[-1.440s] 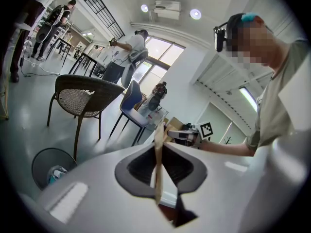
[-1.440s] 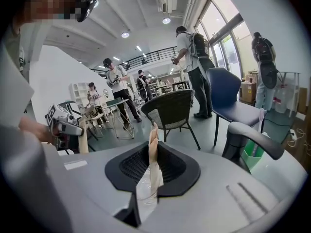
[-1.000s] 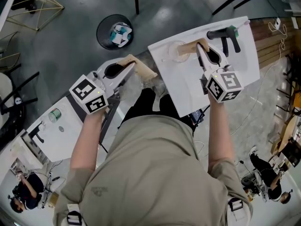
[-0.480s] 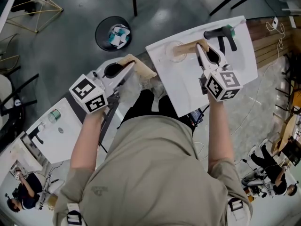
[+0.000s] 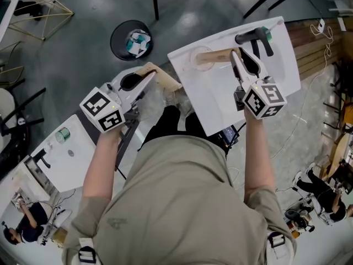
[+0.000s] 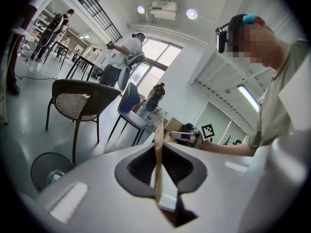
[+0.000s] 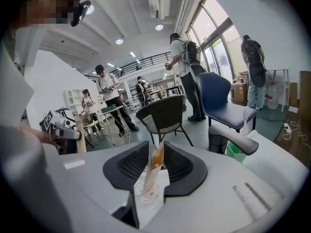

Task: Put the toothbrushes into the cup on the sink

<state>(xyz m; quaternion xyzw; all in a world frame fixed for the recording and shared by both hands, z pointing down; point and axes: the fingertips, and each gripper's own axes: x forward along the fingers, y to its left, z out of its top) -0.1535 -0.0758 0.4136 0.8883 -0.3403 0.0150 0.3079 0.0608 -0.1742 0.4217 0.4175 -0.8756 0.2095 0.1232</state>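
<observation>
Edges right gripper [image 5: 236, 54], jaws clamped on toothbrush [image 5: 215, 56], left over cup [image 5: 194, 65] at upper centre, holds second toothbrush [image 5: 167, 80] clamped in left gripper [image 5: 150, 77]; likely needs tip-down, then release.

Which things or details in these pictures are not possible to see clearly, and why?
The left toothbrush: the left gripper view shows only its thin edge; bristle end unclear.
The cup: in the head view it is small and clear, with the right toothbrush across it; contents unclear.
The sink: the right gripper covers part of its near edge in the head view.
</observation>
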